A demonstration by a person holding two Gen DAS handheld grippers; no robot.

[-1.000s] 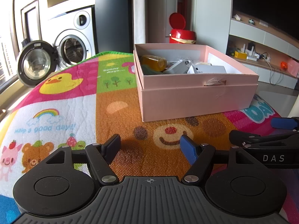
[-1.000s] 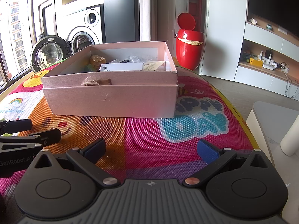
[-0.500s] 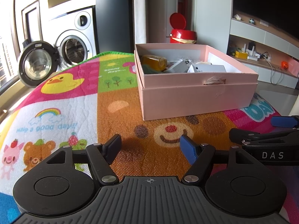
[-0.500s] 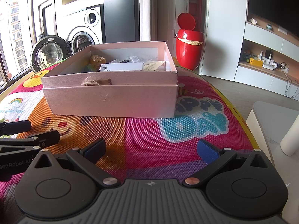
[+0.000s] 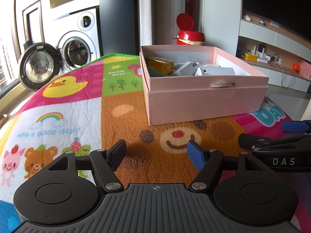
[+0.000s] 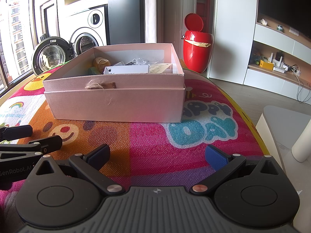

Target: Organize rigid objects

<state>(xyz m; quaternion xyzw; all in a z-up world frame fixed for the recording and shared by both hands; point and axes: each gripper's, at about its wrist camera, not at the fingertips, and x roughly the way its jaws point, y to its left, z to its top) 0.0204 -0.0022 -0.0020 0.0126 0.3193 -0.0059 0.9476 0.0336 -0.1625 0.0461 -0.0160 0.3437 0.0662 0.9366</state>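
Note:
An open pink box (image 5: 204, 101) (image 6: 116, 104) rests on a colourful play mat (image 5: 77, 112) (image 6: 155, 139). Inside it lie an amber bottle (image 5: 160, 65) (image 6: 100, 63), a white USB-C carton (image 5: 217, 71) (image 6: 126, 70), a grey carton (image 5: 184, 70) and clear wrapping. My left gripper (image 5: 156, 151) hovers open above the mat, short of the box, holding nothing. My right gripper (image 6: 157, 154) is also open and empty, facing the box's front wall. Each gripper's fingers (image 5: 272, 141) (image 6: 29, 137) show at the edge of the other's view.
A washing machine with its round door (image 5: 38, 67) (image 6: 51, 56) swung open stands behind the mat at the left. A red bin (image 5: 189, 36) (image 6: 197, 47) stands behind the box. Shelving with small items (image 6: 272, 62) lines the right wall. A white rounded table (image 6: 287, 128) sits at the right.
The left wrist view has shifted very slightly; the right gripper's fingers sit a little lower in it. Both grippers stay open and the box has not moved.

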